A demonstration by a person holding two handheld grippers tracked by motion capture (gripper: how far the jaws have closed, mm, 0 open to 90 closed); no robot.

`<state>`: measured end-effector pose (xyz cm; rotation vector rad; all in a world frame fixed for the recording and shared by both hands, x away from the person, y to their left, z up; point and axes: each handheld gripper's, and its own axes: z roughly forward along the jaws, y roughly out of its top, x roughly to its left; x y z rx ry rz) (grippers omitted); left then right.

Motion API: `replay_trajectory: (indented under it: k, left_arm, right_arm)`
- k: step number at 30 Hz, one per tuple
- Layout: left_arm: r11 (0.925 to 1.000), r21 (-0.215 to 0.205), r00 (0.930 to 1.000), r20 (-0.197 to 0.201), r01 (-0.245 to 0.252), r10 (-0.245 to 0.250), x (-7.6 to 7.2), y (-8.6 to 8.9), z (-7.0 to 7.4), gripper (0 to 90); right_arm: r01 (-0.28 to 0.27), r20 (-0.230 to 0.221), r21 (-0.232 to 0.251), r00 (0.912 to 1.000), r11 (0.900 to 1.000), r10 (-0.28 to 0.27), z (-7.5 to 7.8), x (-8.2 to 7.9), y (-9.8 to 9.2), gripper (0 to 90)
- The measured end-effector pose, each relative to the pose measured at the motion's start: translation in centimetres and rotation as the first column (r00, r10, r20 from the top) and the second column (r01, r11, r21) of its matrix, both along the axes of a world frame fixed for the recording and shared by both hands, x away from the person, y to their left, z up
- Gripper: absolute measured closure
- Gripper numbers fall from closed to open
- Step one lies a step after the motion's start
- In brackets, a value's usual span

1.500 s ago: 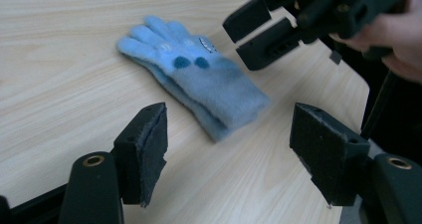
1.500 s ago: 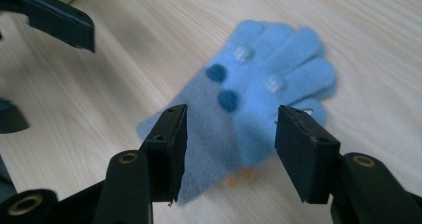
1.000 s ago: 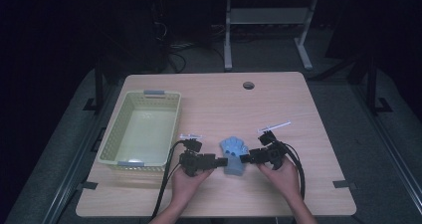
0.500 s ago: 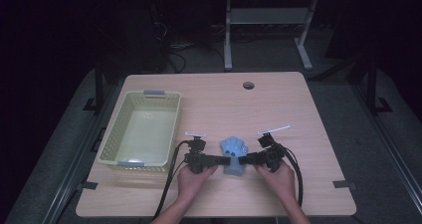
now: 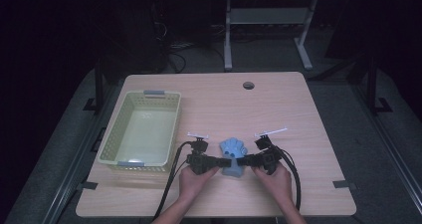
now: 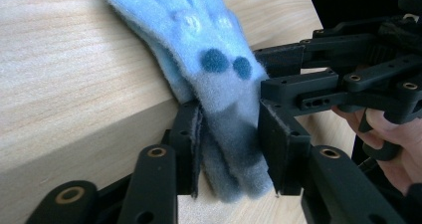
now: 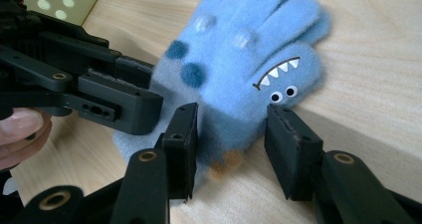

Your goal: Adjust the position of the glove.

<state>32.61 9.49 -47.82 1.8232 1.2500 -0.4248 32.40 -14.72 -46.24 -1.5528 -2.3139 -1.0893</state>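
Blue glove [image 5: 234, 155] fingers point away.

Fuzzy blue glove [image 5: 234, 155] with monster face, flat on table near front edge.

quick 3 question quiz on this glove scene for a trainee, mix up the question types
1. True or false: the blue glove lies inside the yellow basket.
2. Which gripper's jaws sit on the glove's cuff end? A. left gripper B. right gripper C. both
3. Fill in: the glove's face has white ____ and two eyes.

Key
1. False; it lies on the table, right of the basket.
2. C; both have just been closing around it.
3. Teeth.
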Motion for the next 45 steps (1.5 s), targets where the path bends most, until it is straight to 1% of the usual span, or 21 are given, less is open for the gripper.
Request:
replay_trajectory:
  k: [2, 5, 6, 10, 11, 13, 14, 18, 22, 23, 24, 25, 30, 31, 32, 35, 36, 37, 38, 39, 45]
  left_arm:
    - [1.0000, 0.002, 1.0000, 0.004, 0.006, -0.006, -0.1, -0.1, 0.0, 64.7]
    - [1.0000, -0.003, 1.0000, 0.003, 0.004, -0.004, -0.1, -0.1, -0.1, 65.5]
    - [1.0000, -0.009, 1.0000, 0.005, -0.003, 0.003, -0.1, -0.1, -0.2, 65.7]
    - [0.9999, -0.014, 1.0000, 0.006, -0.004, 0.004, -0.2, 0.0, -0.3, 65.9]
    - [0.9999, -0.015, 1.0000, 0.007, -0.006, 0.006, -0.2, 0.0, -0.3, 65.9]
    - [0.9997, -0.020, 0.9999, 0.012, -0.011, 0.011, -0.3, 0.0, -0.4, 66.1]
    - [0.9997, -0.021, 0.9998, 0.011, -0.015, 0.015, -0.4, 0.0, -0.3, 66.1]
    - [0.9995, -0.025, 0.9997, 0.015, -0.019, 0.020, -0.4, 0.0, -0.4, 66.3]
    - [0.9993, -0.029, 0.9996, 0.014, -0.026, 0.026, -0.5, 0.0, -0.5, 66.2]
    - [0.9990, -0.033, 0.9995, 0.011, -0.029, 0.030, -0.6, 0.1, -0.5, 66.3]
    - [0.9990, -0.033, 0.9995, 0.011, -0.029, 0.029, -0.6, 0.1, -0.5, 66.3]
    - [0.9989, -0.036, 0.9995, 0.009, -0.029, 0.030, -0.6, 0.1, -0.6, 66.5]
    - [0.9985, -0.046, 0.9996, -0.002, -0.028, 0.028, -0.5, 0.2, -0.7, 67.0]
    - [0.9975, -0.060, 0.9993, -0.014, -0.037, 0.036, -0.6, 0.3, -0.8, 67.5]
    - [0.9975, -0.060, 0.9993, -0.014, -0.037, 0.036, -0.6, 0.3, -0.8, 67.8]
    - [0.9959, -0.082, 0.9991, -0.024, -0.038, 0.036, -0.5, 0.5, -1.0, 68.7]
    - [0.9935, -0.107, 0.9986, -0.039, -0.039, 0.035, -0.3, 0.6, -1.3, 69.1]
    - [0.9935, -0.107, 0.9986, -0.039, -0.039, 0.035, -0.3, 0.6, -1.3, 69.7]
    - [0.9910, -0.127, 0.9975, -0.061, -0.043, 0.036, -0.2, 0.7, -1.5, 70.3]
    - [0.9900, -0.136, 0.9972, -0.068, -0.040, 0.031, -0.1, 0.9, -1.6, 70.8]
    - [0.9870, -0.156, 0.9968, -0.075, -0.038, 0.026, 0.0, 1.0, -1.7, 72.1]
  right_arm:
    - [0.010, -0.018, 0.008, 0.9998, 1.000, -0.010, 0.0, -0.1, -0.1, 54.5]
    - [0.021, -0.028, 0.008, 0.9994, 1.000, -0.021, 0.1, -0.3, -0.3, 52.3]
    - [0.027, -0.039, 0.011, 0.9989, 1.000, -0.027, 0.2, -0.4, -0.4, 51.0]
    - [0.033, -0.046, 0.018, 0.9984, 0.999, -0.032, 0.1, -0.5, -0.6, 50.6]
    - [0.045, -0.057, 0.026, 0.9974, 0.999, -0.043, 0.1, -0.5, -0.6, 50.9]
    - [0.045, -0.059, 0.030, 0.9973, 0.999, -0.043, 0.1, -0.5, -0.6, 50.9]
    - [0.047, -0.077, 0.038, 0.9961, 0.998, -0.044, 0.1, -0.6, -0.7, 49.7]
    - [0.046, -0.088, 0.067, 0.9953, 0.997, -0.040, 0.3, -1.3, -1.1, 49.5]
    - [0.058, -0.106, 0.074, 0.9932, 0.996, -0.050, 0.0, -1.4, -0.9, 49.9]
    - [0.055, -0.100, 0.100, 0.9939, 0.993, -0.045, -0.3, -1.2, -0.9, 52.0]
    - [0.067, -0.112, 0.113, 0.9923, 0.991, -0.054, -0.4, -1.2, -0.8, 53.3]
    - [0.067, -0.111, 0.121, 0.9924, 0.990, -0.054, -0.5, -1.2, -0.8, 54.8]
    - [0.070, -0.091, 0.126, 0.9942, 0.990, -0.059, -0.8, -1.3, -0.5, 59.7]
    - [0.076, -0.090, 0.142, 0.9939, 0.987, -0.064, -1.0, -1.3, -0.3, 62.3]
    - [0.076, -0.090, 0.142, 0.9939, 0.987, -0.064, -1.0, -1.3, -0.3, 62.3]
    - [0.078, -0.098, 0.184, 0.9934, 0.980, -0.061, -1.5, -1.1, -0.5, 66.2]
    - [0.078, -0.102, 0.193, 0.9930, 0.978, -0.060, -1.6, -1.0, -0.5, 66.8]
    - [0.078, -0.101, 0.193, 0.9932, 0.978, -0.059, -1.6, -1.0, -0.5, 67.8]
    - [0.075, -0.095, 0.197, 0.9938, 0.978, -0.057, -1.6, -1.0, -0.5, 69.3]
    - [0.071, -0.090, 0.198, 0.9945, 0.978, -0.054, -1.5, -1.0, -0.5, 70.6]
    - [0.061, -0.081, 0.214, 0.9957, 0.975, -0.044, -1.4, -0.9, -0.6, 75.0]
